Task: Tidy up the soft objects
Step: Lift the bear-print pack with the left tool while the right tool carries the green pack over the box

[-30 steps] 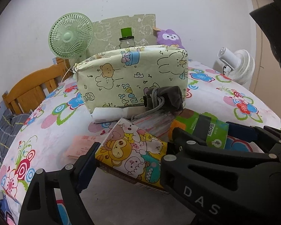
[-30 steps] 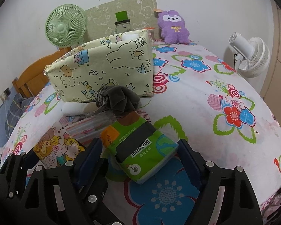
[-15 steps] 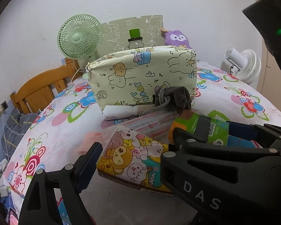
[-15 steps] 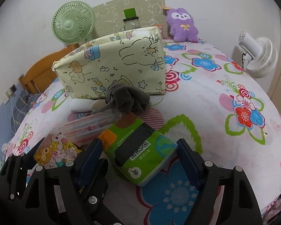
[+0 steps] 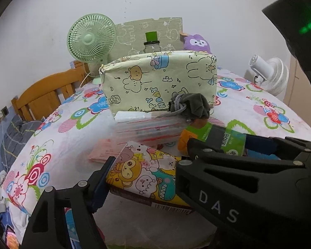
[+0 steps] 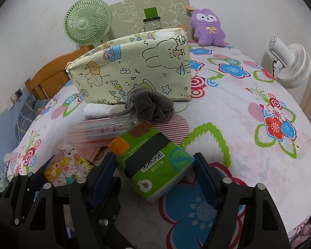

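Note:
A cartoon-print tissue pack (image 5: 143, 176) lies on the flowered bedspread between the jaws of my left gripper (image 5: 147, 166), which are closing. Its left pad (image 5: 103, 176) sits at the pack's edge, and its right finger is hidden behind the right gripper's finger (image 5: 228, 178). A green tissue pack (image 6: 153, 159) lies between the closing jaws of my right gripper (image 6: 154, 162), with the pads close beside it on both sides. Behind them stands a cream cartoon-print storage bag (image 6: 134, 68), open at the top, with a grey drawstring pouch (image 6: 153, 105) against its front.
A clear red-striped packet (image 6: 101, 130), a white roll (image 5: 130, 116) and a pink packet (image 5: 105, 151) lie before the bag. At the back are a green fan (image 5: 91, 38), a green-capped bottle (image 6: 152, 18), a purple plush (image 6: 207, 27) and a white fan (image 6: 290, 64). A wooden frame (image 5: 41, 95) stands left.
The jaws of both grippers have narrowed a little around their tissue packs. Both hands have stayed nearly in place, and the packs have not moved.

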Action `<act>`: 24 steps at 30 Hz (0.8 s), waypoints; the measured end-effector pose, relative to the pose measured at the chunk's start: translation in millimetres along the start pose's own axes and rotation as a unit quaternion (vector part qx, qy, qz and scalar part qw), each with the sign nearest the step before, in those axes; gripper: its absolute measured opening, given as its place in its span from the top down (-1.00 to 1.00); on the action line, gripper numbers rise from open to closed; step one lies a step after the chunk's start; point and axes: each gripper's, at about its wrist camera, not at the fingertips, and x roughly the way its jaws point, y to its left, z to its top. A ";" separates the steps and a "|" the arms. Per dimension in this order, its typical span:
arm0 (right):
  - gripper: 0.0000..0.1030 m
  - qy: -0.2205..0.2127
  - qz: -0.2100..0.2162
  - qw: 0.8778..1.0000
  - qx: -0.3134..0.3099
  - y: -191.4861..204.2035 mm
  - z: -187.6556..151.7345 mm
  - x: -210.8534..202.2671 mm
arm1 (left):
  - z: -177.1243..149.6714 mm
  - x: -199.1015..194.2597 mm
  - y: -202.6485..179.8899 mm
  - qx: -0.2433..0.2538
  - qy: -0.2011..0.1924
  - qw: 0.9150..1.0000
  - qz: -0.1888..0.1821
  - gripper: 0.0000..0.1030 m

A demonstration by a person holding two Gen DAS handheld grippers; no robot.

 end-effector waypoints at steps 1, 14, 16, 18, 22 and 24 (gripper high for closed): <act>-0.44 0.000 -0.001 1.000 0.001 -0.2 0.7 -0.3 | 0.4 -0.4 0.1 -0.002 0.000 1.000 -0.003 -0.56; -0.40 -0.031 -0.025 0.999 -0.002 2.8 20.3 -36.0 | 23.1 -21.2 1.8 -0.030 -0.024 0.999 -0.032 -0.55; -0.40 -0.036 -0.025 0.999 -0.001 4.2 25.9 -41.7 | 29.5 -25.6 3.0 -0.034 -0.027 0.999 -0.033 -0.55; -0.40 -0.045 -0.026 0.999 -0.002 6.2 31.7 -48.8 | 36.8 -31.3 4.4 -0.036 -0.036 0.998 -0.035 -0.55; -0.40 -0.066 -0.030 0.997 -0.007 10.1 43.6 -63.3 | 49.6 -40.8 7.0 -0.040 -0.051 0.997 -0.038 -0.55; -0.40 -0.072 -0.030 0.997 -0.008 11.8 49.0 -69.4 | 55.3 -43.6 7.9 -0.040 -0.056 0.997 -0.038 -0.55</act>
